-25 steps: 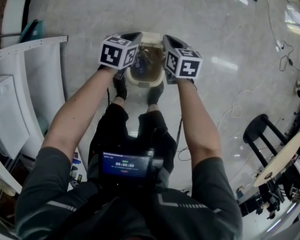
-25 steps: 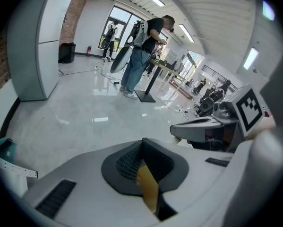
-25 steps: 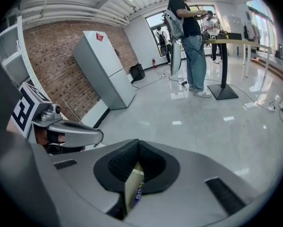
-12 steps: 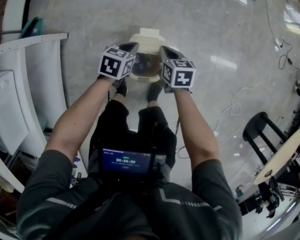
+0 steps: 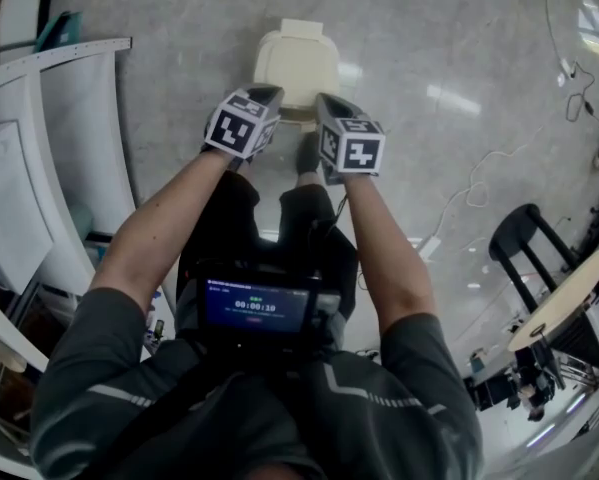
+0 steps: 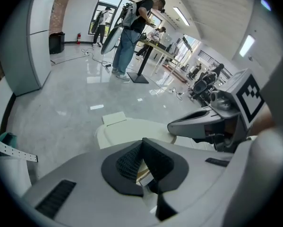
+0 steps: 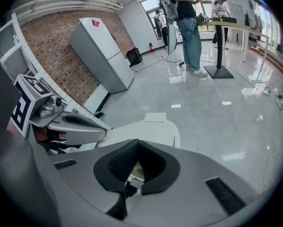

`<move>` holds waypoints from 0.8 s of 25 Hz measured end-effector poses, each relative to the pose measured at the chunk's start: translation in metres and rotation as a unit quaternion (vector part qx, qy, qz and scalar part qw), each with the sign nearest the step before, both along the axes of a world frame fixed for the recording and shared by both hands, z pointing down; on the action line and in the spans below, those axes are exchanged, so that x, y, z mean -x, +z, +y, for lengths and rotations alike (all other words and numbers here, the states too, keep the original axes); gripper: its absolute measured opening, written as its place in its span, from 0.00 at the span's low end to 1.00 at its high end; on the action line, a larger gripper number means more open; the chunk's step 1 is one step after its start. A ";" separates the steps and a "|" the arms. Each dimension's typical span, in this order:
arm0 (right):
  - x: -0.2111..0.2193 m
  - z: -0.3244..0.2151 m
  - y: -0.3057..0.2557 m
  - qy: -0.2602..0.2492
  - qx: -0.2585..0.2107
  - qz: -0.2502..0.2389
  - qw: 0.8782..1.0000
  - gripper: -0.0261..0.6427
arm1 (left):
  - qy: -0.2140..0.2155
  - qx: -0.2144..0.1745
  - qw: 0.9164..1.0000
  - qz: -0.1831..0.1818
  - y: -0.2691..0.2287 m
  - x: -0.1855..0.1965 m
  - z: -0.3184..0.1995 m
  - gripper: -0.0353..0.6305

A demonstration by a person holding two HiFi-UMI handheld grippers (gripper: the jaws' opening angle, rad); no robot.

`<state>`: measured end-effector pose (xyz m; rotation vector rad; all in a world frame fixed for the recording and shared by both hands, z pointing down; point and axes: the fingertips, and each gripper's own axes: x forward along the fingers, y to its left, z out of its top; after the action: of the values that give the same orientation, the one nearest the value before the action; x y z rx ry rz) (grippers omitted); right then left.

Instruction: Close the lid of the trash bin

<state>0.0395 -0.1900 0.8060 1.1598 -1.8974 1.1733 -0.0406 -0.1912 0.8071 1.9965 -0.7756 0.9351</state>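
Note:
The cream trash bin (image 5: 297, 66) stands on the grey floor in front of the person's feet, its lid (image 6: 132, 129) lying flat and closed. My left gripper (image 5: 267, 94) and right gripper (image 5: 323, 100) hover side by side just short of the bin's near edge, above it, touching nothing. Both are shut and hold nothing. In the left gripper view my left gripper (image 6: 142, 145) points over the lid, with the right gripper (image 6: 198, 122) beside it. The right gripper view shows my right gripper (image 7: 137, 148) over the same lid (image 7: 153, 129).
A white cabinet (image 5: 24, 218) and a white rail (image 5: 69, 63) stand at the left. A black chair (image 5: 519, 258), a round table (image 5: 564, 313) and floor cables (image 5: 469, 203) lie to the right. People (image 6: 132, 27) stand at a tall table far ahead.
The bin's lid, up a second ago with the inside showing, now lies closed. Both grippers have drawn back toward the person and sit lower in the head view.

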 end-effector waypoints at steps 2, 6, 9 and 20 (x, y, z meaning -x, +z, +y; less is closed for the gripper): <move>0.000 0.008 0.006 0.000 0.008 0.002 1.000 0.04 | 0.008 0.006 1.000 -0.003 0.007 -0.002 0.010 0.05; 0.004 0.025 0.019 -0.018 0.027 0.012 0.999 0.04 | 0.005 0.027 1.000 0.006 0.020 -0.003 0.033 0.05; 0.004 0.040 0.033 -0.033 0.044 0.027 0.998 0.04 | 0.013 0.042 0.999 -0.004 0.031 -0.003 0.046 0.05; 0.006 0.067 0.095 -0.060 0.084 0.061 0.993 0.04 | 0.005 0.072 0.997 -0.018 0.092 -0.003 0.064 0.05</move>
<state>0.0331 -0.1231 0.9011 0.9899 -1.7159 1.1463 -0.0376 -0.1273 0.8990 1.8650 -0.6982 1.0073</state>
